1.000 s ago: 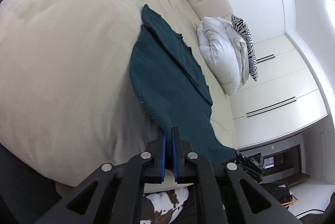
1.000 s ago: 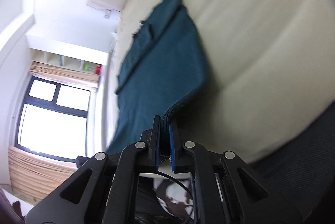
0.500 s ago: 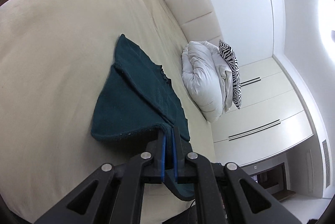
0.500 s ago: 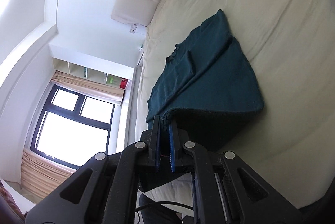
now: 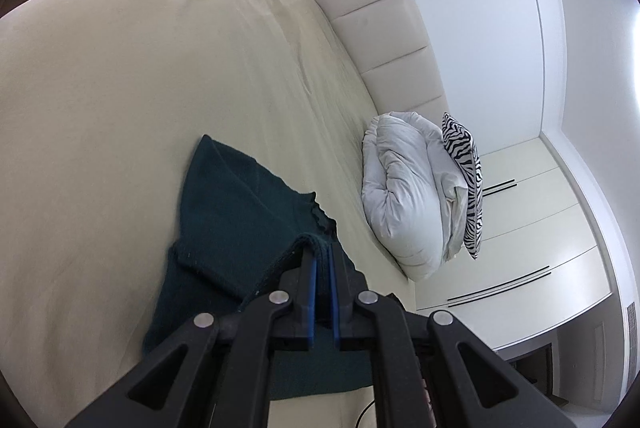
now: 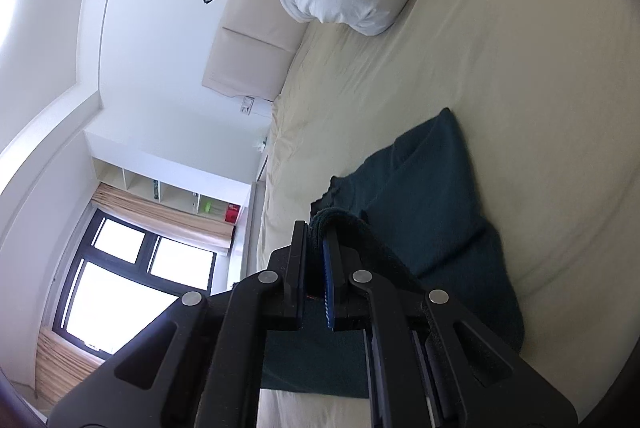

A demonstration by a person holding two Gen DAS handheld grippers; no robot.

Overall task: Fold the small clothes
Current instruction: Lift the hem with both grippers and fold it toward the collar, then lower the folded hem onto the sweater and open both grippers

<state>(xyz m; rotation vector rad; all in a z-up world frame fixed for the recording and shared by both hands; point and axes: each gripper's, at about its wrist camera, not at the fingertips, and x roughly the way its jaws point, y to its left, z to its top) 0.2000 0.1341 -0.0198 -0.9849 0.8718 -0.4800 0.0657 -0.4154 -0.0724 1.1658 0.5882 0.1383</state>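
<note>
Garment (image 5: 224, 212) on the bed (image 5: 120, 88), both grippers clamped on its lifted edge.
The left gripper (image 5: 323, 260) and the right gripper (image 6: 316, 234) each pinch a corner of the dark green knit; the rest lies folded on the cream sheet, near side. A white duvet (image 5: 404, 196) and a zebra pillow (image 5: 466, 184) lean at the headboard (image 5: 376, 4), far side.

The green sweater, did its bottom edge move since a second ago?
Yes. Both grippers, left and right, carried the sweater's hem up the bed toward the white pillow, folding it over its collar end.
</note>
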